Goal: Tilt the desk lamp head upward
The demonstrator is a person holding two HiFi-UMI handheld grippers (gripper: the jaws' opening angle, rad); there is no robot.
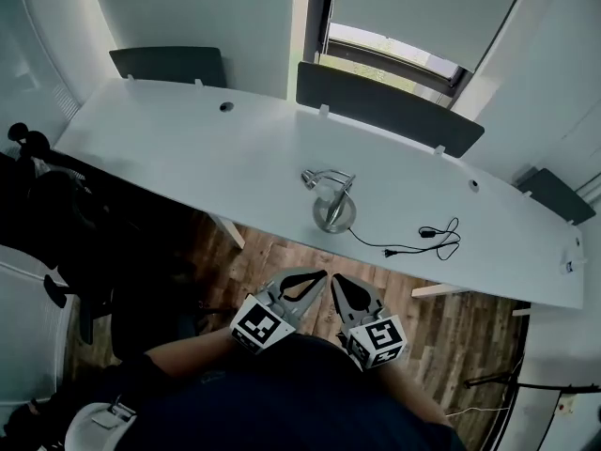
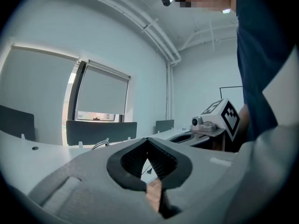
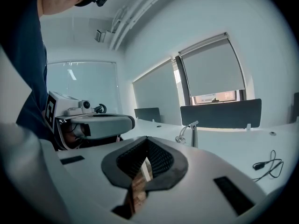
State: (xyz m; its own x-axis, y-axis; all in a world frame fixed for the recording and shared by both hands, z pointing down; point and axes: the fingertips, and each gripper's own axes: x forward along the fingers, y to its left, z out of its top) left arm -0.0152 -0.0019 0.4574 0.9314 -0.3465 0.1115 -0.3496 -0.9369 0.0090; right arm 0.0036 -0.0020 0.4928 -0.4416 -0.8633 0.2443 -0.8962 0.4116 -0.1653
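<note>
Long white surface (image 1: 188,148) in front of me. My left gripper (image 1: 317,274) and right gripper (image 1: 336,280) hang just off its near edge, side by side, both with jaws pressed together and empty. The desk lamp (image 1: 331,203) stands on the surface near that edge, about mid-length. The black cord (image 1: 434,239) lies further toward its right end.

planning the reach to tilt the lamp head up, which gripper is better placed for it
Close call, probably left. The left gripper and right gripper are both shut, empty, short of the desk, but the lamp head juts left of its base.
</note>
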